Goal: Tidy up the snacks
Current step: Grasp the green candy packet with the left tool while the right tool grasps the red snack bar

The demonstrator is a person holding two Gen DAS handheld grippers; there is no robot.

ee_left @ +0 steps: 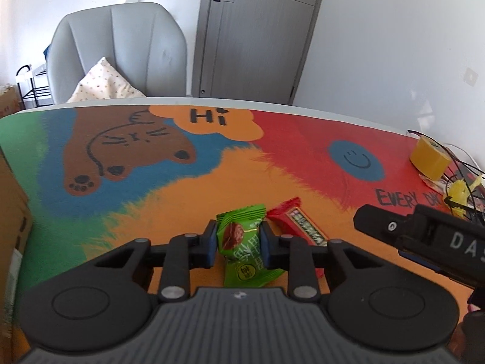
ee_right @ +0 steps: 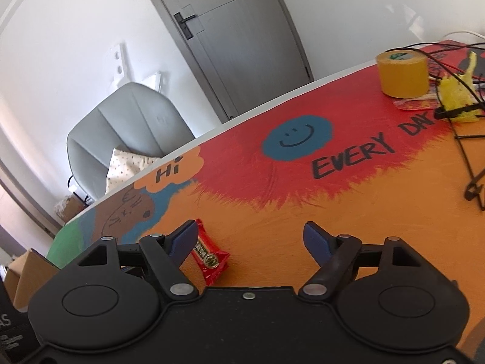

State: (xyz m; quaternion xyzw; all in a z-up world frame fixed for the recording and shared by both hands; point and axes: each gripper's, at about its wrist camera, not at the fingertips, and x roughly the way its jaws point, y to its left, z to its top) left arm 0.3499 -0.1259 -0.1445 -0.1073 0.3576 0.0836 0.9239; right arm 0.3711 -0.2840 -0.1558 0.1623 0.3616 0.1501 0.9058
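A green snack packet (ee_left: 242, 261) lies on the colourful table mat (ee_left: 182, 188), and my left gripper (ee_left: 239, 239) is shut on it, a blue pad pressing each side. Just right of it lies a red snack packet (ee_left: 298, 221). In the right wrist view the same red packet (ee_right: 212, 257) lies on the mat beside the left fingertip (ee_right: 185, 239) of my right gripper (ee_right: 251, 236). That gripper is open with bare orange mat between its fingers. One of its black fingers (ee_left: 382, 223) reaches into the left wrist view from the right.
A yellow tape roll (ee_right: 403, 74) stands at the far right, next to tangled black wires and a yellow scrap (ee_right: 457, 94). A cardboard box (ee_left: 12, 206) borders the table's left side. A grey armchair (ee_left: 118, 51) sits beyond the far edge.
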